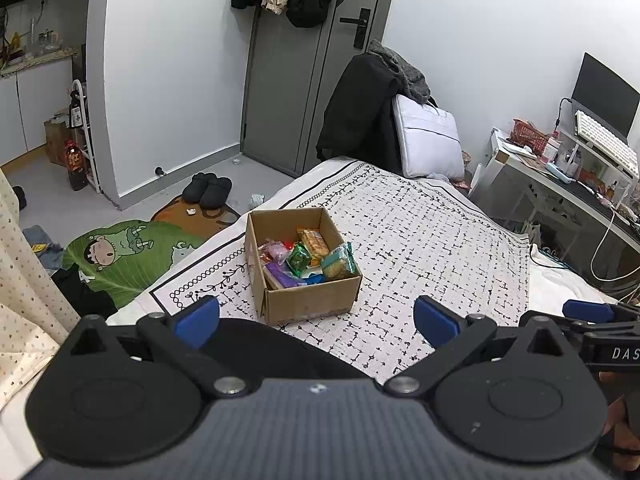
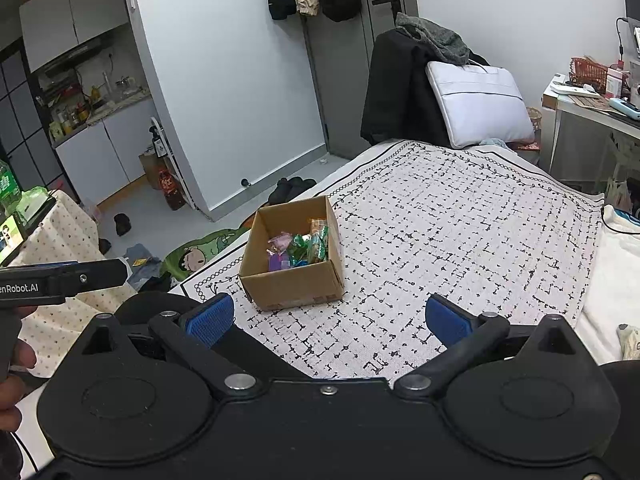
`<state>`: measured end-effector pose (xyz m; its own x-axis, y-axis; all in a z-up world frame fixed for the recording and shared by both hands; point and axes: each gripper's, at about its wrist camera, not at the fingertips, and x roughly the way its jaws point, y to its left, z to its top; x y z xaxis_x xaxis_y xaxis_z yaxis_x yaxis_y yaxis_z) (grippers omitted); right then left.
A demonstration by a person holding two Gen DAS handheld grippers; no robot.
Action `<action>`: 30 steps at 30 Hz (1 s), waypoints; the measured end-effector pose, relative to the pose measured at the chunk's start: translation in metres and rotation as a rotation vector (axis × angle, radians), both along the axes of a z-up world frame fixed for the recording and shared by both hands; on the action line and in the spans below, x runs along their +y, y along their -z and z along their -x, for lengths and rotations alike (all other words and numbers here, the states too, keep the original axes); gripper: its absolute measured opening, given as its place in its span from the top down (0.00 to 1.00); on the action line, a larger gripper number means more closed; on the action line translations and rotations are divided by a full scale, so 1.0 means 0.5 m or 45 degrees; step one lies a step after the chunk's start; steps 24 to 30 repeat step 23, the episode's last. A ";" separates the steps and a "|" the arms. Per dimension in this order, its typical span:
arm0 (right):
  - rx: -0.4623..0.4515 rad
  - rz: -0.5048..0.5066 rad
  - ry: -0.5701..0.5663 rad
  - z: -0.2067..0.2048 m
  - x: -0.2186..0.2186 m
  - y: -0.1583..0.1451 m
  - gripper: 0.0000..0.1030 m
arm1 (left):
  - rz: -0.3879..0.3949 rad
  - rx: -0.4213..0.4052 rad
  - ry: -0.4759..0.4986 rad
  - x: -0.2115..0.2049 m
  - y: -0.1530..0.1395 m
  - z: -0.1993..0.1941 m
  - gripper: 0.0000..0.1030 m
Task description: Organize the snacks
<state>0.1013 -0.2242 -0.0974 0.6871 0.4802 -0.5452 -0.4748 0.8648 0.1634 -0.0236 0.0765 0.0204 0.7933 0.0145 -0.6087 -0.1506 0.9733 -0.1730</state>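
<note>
An open cardboard box (image 1: 316, 300) stands on the patterned bed cover (image 1: 420, 240). It holds several snack packets (image 1: 308, 258): green, orange, purple and pink. The box also shows in the right wrist view (image 2: 296, 288), with the snacks (image 2: 300, 248) inside. My left gripper (image 1: 316, 320) is open and empty, held above the cover just short of the box. My right gripper (image 2: 330, 320) is open and empty, a little nearer than the box and to its right. The right gripper's tip shows at the far right of the left wrist view (image 1: 588, 312).
A white pillow (image 1: 432, 140) and a dark coat on a chair (image 1: 360, 120) are at the bed's far end. A desk (image 1: 560, 188) with a monitor stands right. Slippers (image 1: 210, 190) and a green cartoon mat (image 1: 120, 252) lie on the floor left.
</note>
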 end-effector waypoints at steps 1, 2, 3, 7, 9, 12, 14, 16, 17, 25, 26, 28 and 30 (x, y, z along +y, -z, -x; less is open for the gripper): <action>0.000 0.000 0.001 0.000 0.000 0.000 0.00 | -0.001 0.000 0.000 0.000 0.000 0.000 0.00; 0.001 0.000 0.001 -0.001 -0.001 0.000 0.00 | 0.000 -0.001 0.001 0.001 0.000 0.000 0.00; 0.001 0.000 0.001 -0.001 -0.001 0.000 0.00 | 0.001 -0.003 0.000 0.002 0.000 0.001 0.00; 0.005 -0.001 0.002 0.000 -0.001 0.003 0.00 | 0.006 0.000 0.001 0.002 0.002 0.000 0.00; 0.008 -0.001 0.004 0.000 -0.001 0.004 0.00 | 0.008 0.003 0.001 0.003 0.002 -0.001 0.00; 0.014 -0.001 0.007 0.000 0.002 0.008 0.00 | 0.012 0.004 0.004 0.002 0.005 0.000 0.00; 0.019 0.003 0.007 -0.001 0.004 0.011 0.00 | 0.013 0.004 0.005 0.002 0.007 -0.001 0.00; 0.022 0.007 0.005 -0.001 0.006 0.014 0.00 | 0.001 -0.004 -0.010 0.002 0.008 0.000 0.00; 0.022 0.008 0.005 -0.001 0.007 0.016 0.00 | -0.001 -0.004 -0.018 0.003 0.010 0.000 0.00; 0.035 0.017 0.007 -0.005 0.013 0.027 0.00 | 0.011 -0.009 -0.013 0.007 0.021 -0.002 0.00; 0.035 0.017 0.007 -0.005 0.013 0.027 0.00 | 0.011 -0.009 -0.013 0.007 0.021 -0.002 0.00; 0.035 0.017 0.007 -0.005 0.013 0.027 0.00 | 0.011 -0.009 -0.013 0.007 0.021 -0.002 0.00; 0.035 0.017 0.007 -0.005 0.013 0.027 0.00 | 0.011 -0.009 -0.013 0.007 0.021 -0.002 0.00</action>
